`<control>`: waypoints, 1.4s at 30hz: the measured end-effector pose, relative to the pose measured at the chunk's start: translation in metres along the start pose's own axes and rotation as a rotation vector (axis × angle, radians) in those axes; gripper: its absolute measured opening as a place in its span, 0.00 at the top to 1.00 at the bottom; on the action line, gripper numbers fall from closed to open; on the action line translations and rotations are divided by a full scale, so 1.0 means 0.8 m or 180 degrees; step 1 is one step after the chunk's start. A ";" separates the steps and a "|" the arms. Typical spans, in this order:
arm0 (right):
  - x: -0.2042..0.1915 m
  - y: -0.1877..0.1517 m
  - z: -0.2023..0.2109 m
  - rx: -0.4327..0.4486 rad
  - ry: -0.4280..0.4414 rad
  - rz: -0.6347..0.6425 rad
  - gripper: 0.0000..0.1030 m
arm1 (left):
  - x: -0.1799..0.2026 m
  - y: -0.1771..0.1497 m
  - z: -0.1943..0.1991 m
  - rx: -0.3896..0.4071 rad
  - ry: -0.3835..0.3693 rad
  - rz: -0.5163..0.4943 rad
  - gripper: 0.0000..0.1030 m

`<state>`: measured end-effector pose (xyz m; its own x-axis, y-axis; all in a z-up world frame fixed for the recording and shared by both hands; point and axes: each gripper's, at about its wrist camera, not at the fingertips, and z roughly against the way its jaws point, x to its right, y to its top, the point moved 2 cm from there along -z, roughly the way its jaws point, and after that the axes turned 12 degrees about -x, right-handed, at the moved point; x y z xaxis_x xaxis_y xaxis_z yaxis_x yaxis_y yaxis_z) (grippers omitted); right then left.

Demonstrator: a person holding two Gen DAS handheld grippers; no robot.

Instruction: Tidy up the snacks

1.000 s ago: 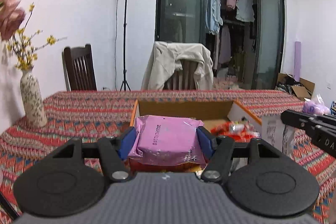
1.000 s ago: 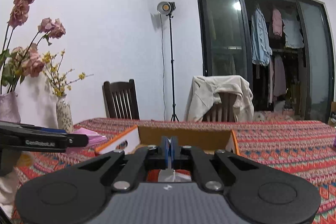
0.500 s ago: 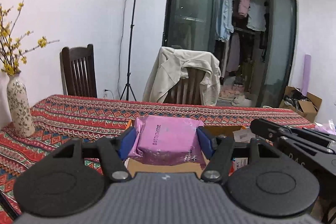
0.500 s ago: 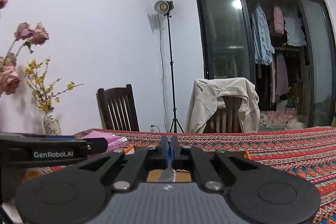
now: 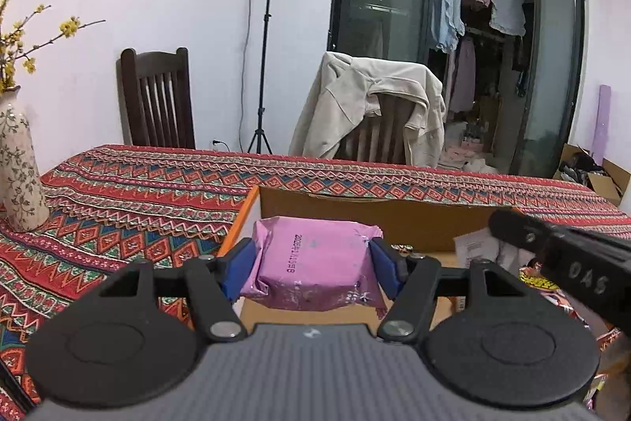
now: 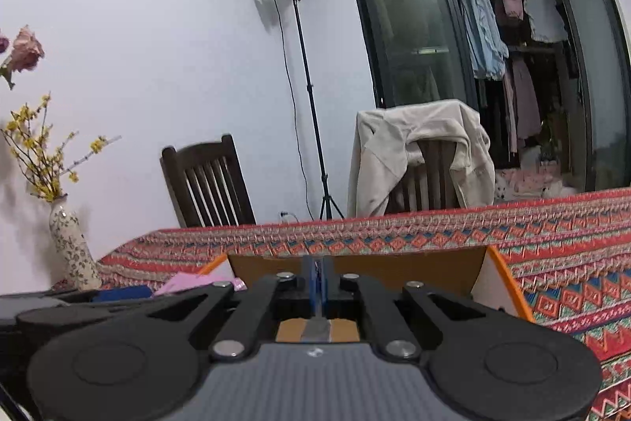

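Counter point(image 5: 130, 192): we log a red patterned cloth cover. Behind the cardboard box point(image 5: 374, 219) we list two chairs, one draped with a beige jacket point(image 5: 370, 105), a light stand point(image 5: 264, 38), and glass doors. Left of the box: a floral vase point(image 5: 17, 164). Left tool point(image 5: 311, 261) pinches a pink snack packet point(image 5: 311, 263) over the box's near edge. Right tool point(image 6: 317, 283) pressed together, crossing the box at right.

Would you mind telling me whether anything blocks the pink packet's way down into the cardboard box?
Nothing visible does: the left gripper holds the pink packet over the open cardboard box, bare cardboard showing just beneath it.
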<state>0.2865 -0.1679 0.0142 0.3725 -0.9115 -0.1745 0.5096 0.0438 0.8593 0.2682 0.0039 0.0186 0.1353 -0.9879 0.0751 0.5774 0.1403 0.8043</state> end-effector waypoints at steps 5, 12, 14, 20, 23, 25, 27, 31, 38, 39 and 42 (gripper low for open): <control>0.014 -0.006 -0.006 -0.0163 -0.0065 -0.0078 0.83 | 0.006 -0.006 0.008 0.0107 0.0053 -0.0057 0.16; 0.026 -0.013 0.007 -0.0177 -0.0200 -0.0174 0.10 | 0.002 -0.011 0.023 0.0258 0.0245 0.0009 0.00; 0.027 -0.015 0.009 -0.0192 -0.0209 -0.0178 0.00 | 0.000 -0.010 0.023 0.0224 0.0236 0.0046 0.00; 0.029 -0.016 0.015 -0.0206 -0.0235 -0.0192 0.00 | -0.005 -0.009 0.029 0.0198 0.0228 0.0101 0.00; 0.025 -0.011 0.028 -0.0154 -0.0231 -0.0186 0.00 | -0.007 -0.007 0.044 0.0238 0.0212 0.0158 0.00; 0.023 -0.012 0.045 -0.0106 -0.0180 -0.0166 0.00 | -0.011 -0.005 0.062 0.0326 0.0110 0.0238 0.00; 0.019 -0.017 0.064 -0.0072 -0.0165 -0.0118 0.00 | -0.013 -0.004 0.083 0.0402 0.0089 0.0278 0.00; 0.011 -0.029 0.104 -0.0014 -0.0133 -0.0004 0.00 | -0.016 -0.012 0.118 0.0496 0.0108 0.0269 0.00; 0.001 -0.067 0.157 -0.0068 -0.0022 0.0148 0.00 | -0.028 -0.053 0.152 0.0365 0.0097 0.0164 0.00; -0.001 -0.074 0.163 -0.0091 -0.0012 0.0155 0.00 | -0.030 -0.061 0.155 0.0342 0.0099 0.0142 0.00; -0.004 -0.092 0.174 -0.0181 0.0008 0.0180 0.00 | -0.037 -0.082 0.164 0.0280 0.0091 0.0124 0.00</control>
<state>0.1400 -0.2253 0.0182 0.4039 -0.9058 -0.1277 0.5310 0.1185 0.8391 0.1205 0.0154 0.0409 0.1798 -0.9794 0.0915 0.4986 0.1709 0.8498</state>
